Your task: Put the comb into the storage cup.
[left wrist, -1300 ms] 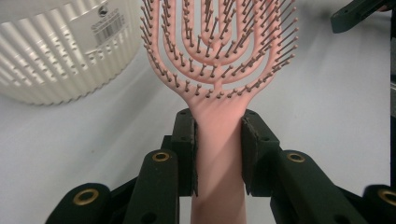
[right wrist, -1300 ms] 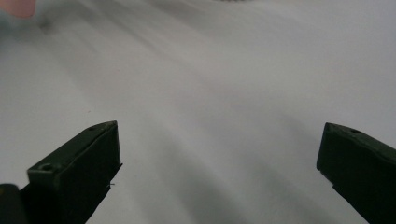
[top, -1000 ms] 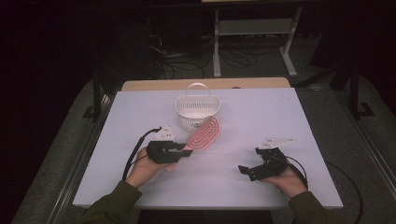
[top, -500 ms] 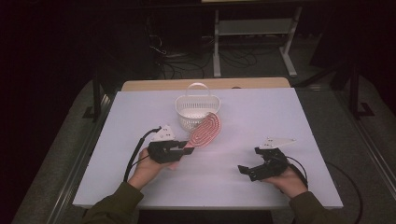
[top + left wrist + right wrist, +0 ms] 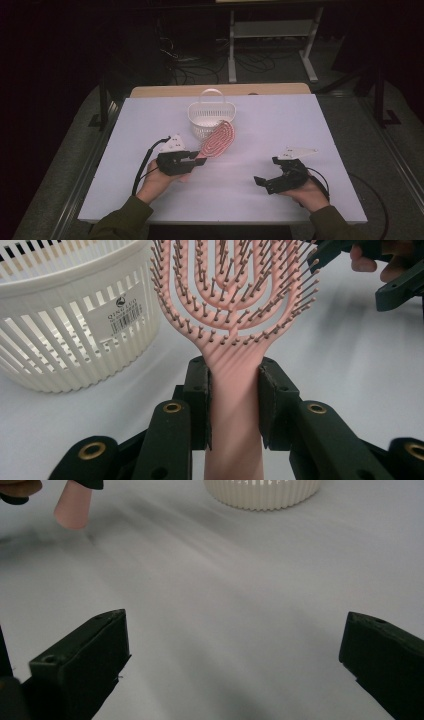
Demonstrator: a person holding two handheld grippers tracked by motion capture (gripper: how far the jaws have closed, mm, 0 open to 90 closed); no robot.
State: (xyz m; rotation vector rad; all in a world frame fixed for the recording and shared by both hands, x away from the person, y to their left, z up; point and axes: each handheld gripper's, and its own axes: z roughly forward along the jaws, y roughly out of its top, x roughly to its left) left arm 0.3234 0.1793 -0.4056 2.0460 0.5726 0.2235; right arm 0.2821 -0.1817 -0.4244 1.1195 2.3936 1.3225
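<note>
A pink vented hairbrush [image 5: 235, 300] stands with its handle clamped between the jaws of my left gripper [image 5: 234, 385], which is shut on it. From above, the left gripper [image 5: 200, 161] sits left of centre. The brush head [image 5: 218, 139] slants up to the right, close to the front of a white slatted basket [image 5: 210, 117]. The basket wall [image 5: 65, 325] is just left of the bristles. My right gripper [image 5: 262, 181] rests low at the front right, jaws wide apart. Between its fingers [image 5: 235, 640] lies only bare table. The handle's end [image 5: 72, 505] shows far off.
The white table [image 5: 300, 125] is open to the right and behind the basket [image 5: 262, 492]. A wooden strip [image 5: 280, 89] runs along the far edge. A cable [image 5: 142, 167] trails from the left gripper. Dark floor, cables and a metal stand lie beyond.
</note>
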